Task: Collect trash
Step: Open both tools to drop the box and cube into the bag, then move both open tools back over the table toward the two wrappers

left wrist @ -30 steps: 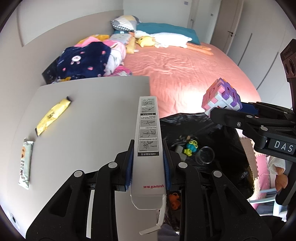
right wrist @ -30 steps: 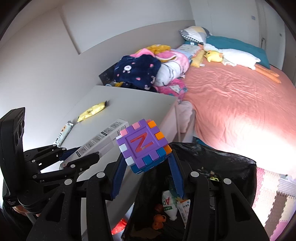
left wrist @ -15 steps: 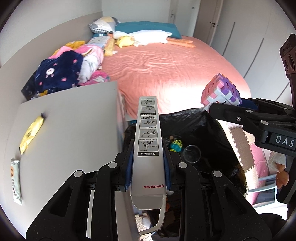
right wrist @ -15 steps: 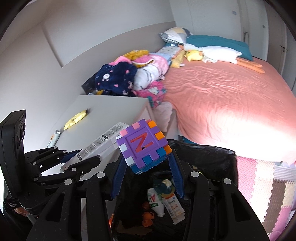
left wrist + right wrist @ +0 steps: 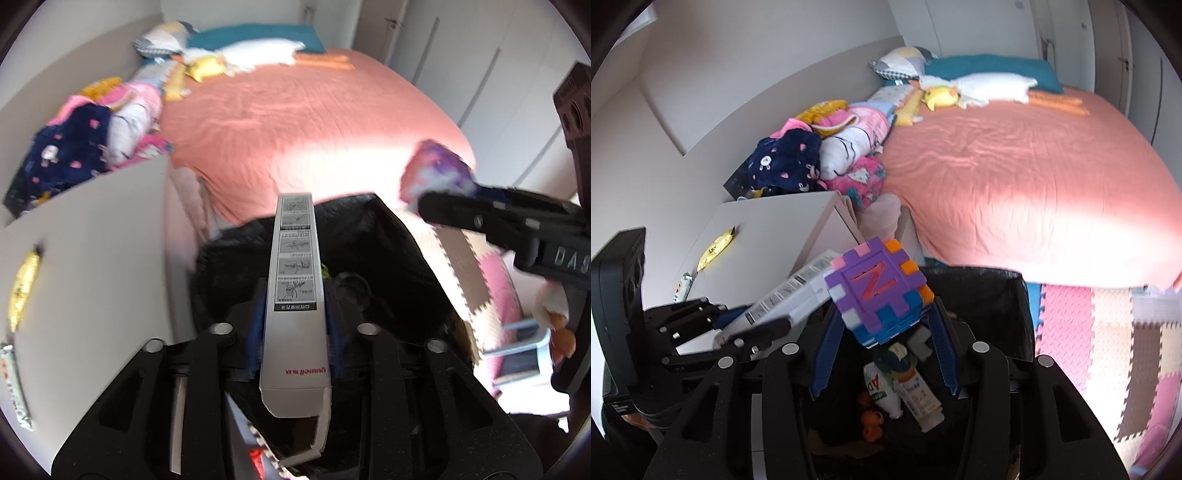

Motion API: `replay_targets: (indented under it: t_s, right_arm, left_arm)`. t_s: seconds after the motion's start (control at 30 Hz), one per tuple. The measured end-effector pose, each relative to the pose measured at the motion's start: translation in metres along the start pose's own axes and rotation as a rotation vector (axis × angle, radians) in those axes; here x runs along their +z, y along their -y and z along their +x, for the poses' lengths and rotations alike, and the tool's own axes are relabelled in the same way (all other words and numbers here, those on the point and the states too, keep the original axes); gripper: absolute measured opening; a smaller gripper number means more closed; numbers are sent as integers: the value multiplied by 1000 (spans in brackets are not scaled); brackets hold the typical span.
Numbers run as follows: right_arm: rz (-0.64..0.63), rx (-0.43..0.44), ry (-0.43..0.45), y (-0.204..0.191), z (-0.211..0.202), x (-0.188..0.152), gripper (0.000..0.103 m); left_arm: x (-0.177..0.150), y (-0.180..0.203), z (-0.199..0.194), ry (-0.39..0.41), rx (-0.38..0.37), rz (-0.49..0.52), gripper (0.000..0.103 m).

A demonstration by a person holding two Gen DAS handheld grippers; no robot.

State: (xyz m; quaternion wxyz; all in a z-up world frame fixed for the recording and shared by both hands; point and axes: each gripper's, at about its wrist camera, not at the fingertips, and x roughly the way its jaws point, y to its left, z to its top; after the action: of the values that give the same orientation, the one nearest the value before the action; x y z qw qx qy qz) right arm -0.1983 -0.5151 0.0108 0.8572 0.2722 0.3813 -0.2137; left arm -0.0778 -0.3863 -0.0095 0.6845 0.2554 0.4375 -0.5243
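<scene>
Left wrist view and right wrist view together show one bed (image 5: 314, 122) with a pink cover, then one grey tabletop (image 5: 92, 258) beside it, then one black trash bag (image 5: 406, 251) standing open below my two claws. I judge that the step in hand is the drop, because both things hang over the mouth of the bag. My left claw (image 5: 295, 306) has one long white box (image 5: 295, 258) between its pads. The jaws are opening, but the pads look flat against the sides of the box. My right claw (image 5: 882, 306) has one purple foam cube (image 5: 879, 291) between its pads, tilted. These jaws are opening too, and I cannot tell if the pads press the cube. The next move, I think, calls for a full opening of both claws so that box and cube fall inside the bag and not on its rim. After that, two wrappers remain on the tabletop: one yellow wrapper (image 5: 24, 284) and one pale wrapper (image 5: 13, 384) near the edge.
</scene>
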Motion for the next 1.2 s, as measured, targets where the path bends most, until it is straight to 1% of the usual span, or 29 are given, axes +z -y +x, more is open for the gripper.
replay_targets:
  t_s: [0.03,0.07,0.17,0.27,0.53,0.87,1.2]
  right_arm:
    - [6,-7,5,3,-1,-1,71]
    - [13,-14,9,6,-2,-3,74]
    - [41,-27,5,14,-1,-5,74]
    - [57,-29,0,19,1,-7,75]
    - [51,-15,-8,14,6,-6,75]
    - [5,16,-30,-12,20,-2,75]
    - [-67,70,-84,-53,46,-1,75]
  left_arm:
    - [-1,0,3,-6,12,-3,91]
    - [-3,2,4,4,23,-4,97]
    - [-7,5,10,-15,16,-5,97]
    - [-10,4,13,-32,32,-10,97]
    - [-14,-6,8,-29,59,-33,97]
    - [-24,-31,-1,-17,90,-87,97]
    - [-47,-65,-13,-20,137,-172,97]
